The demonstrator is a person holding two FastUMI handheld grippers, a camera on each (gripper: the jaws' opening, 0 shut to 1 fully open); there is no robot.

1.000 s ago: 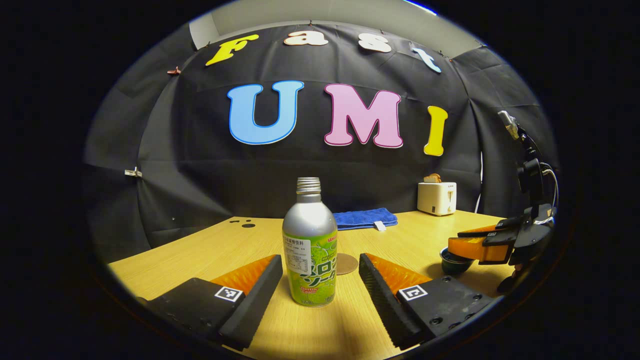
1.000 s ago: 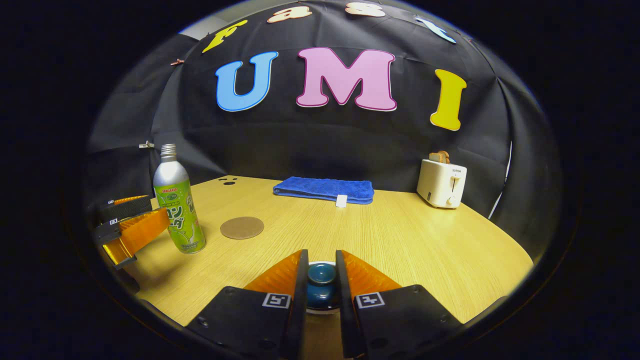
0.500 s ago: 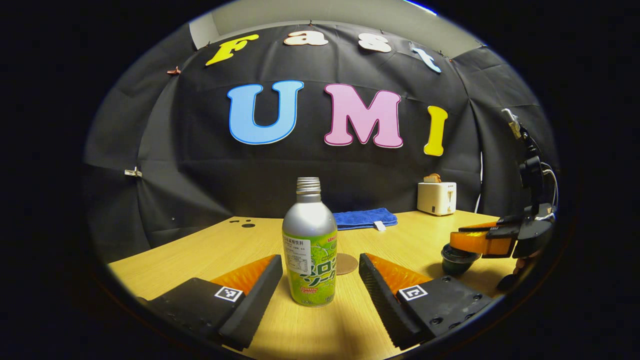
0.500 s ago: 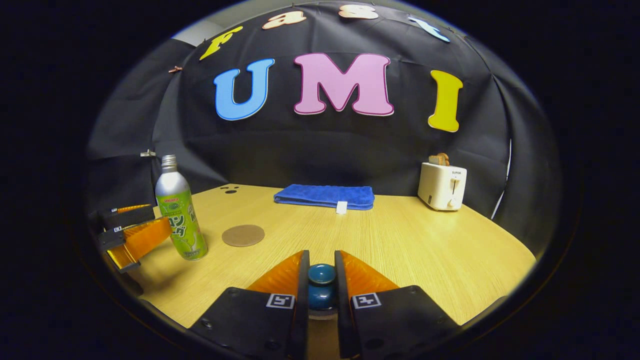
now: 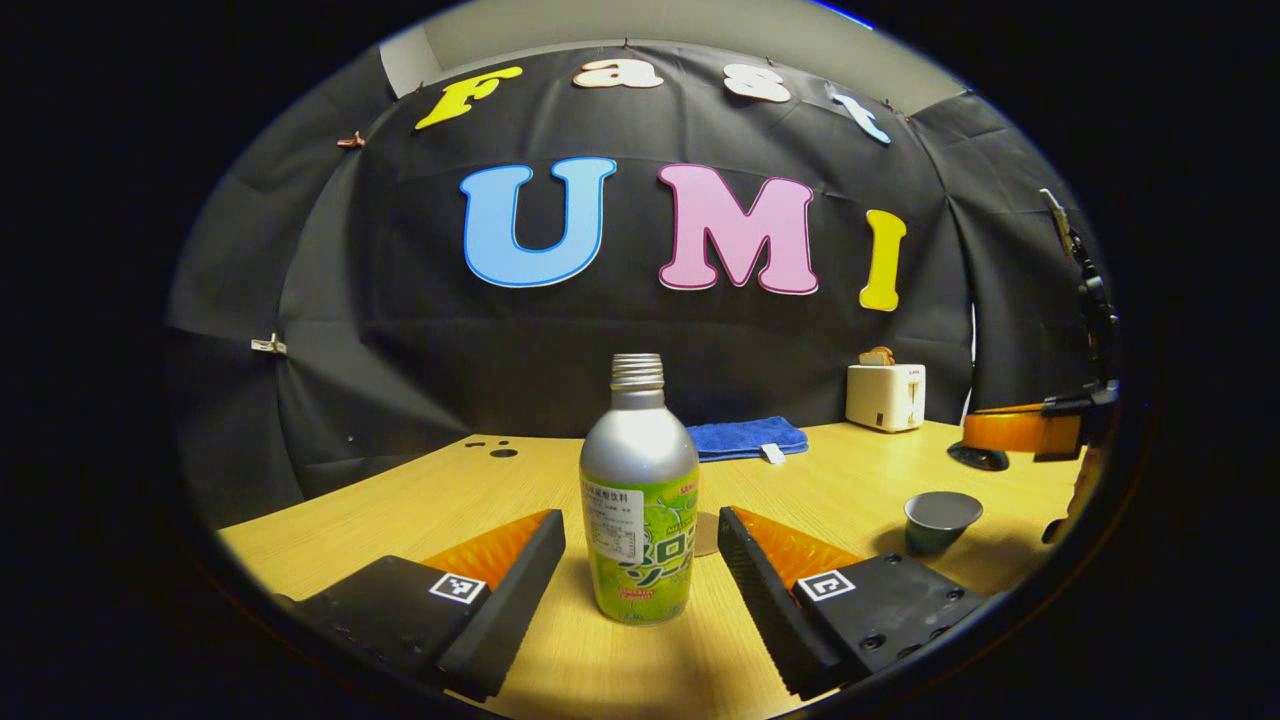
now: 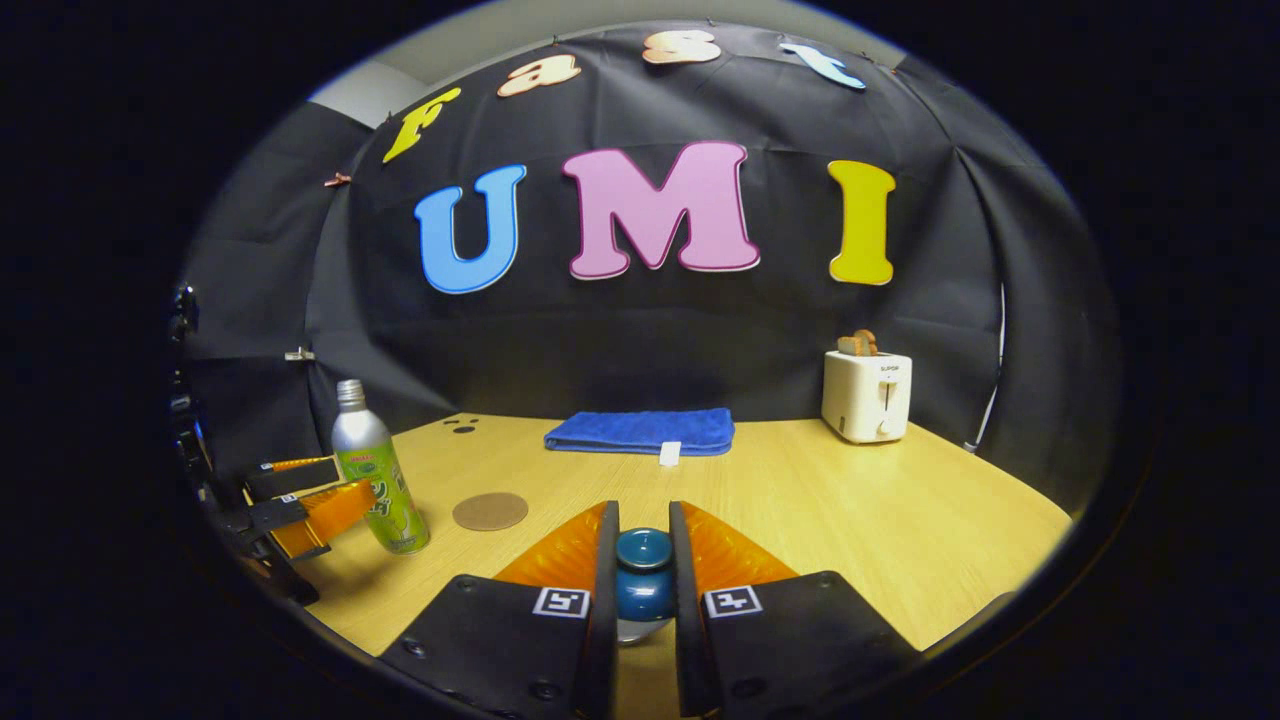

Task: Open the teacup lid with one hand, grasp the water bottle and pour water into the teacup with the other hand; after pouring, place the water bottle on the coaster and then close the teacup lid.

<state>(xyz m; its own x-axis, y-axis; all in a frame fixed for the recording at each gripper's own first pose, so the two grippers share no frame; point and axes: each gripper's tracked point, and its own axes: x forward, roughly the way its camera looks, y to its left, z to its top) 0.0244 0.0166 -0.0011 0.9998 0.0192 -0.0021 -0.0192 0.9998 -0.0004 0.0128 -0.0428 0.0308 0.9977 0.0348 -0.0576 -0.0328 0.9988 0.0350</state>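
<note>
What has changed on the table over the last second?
The right gripper, shut on the lid throughout, lifted it up and away, so the teacup now stands uncovered. The left gripper stays open around the standing water bottle; coaster unmoved.

The coaster (image 5: 706,534) sits behind the bottle (image 5: 640,500), so just a sliver of it peeks out beside the label. At the far right the right hand-held gripper (image 5: 1010,432) is cut off by the edge, and the lid (image 5: 978,457) under it is a dark shape too small to make out. From the right gripper view, the fingers (image 6: 600,560) cover the sides of the lid's knob (image 6: 643,580). The left hand-held gripper (image 6: 300,500) fades into the dark rim.
</note>
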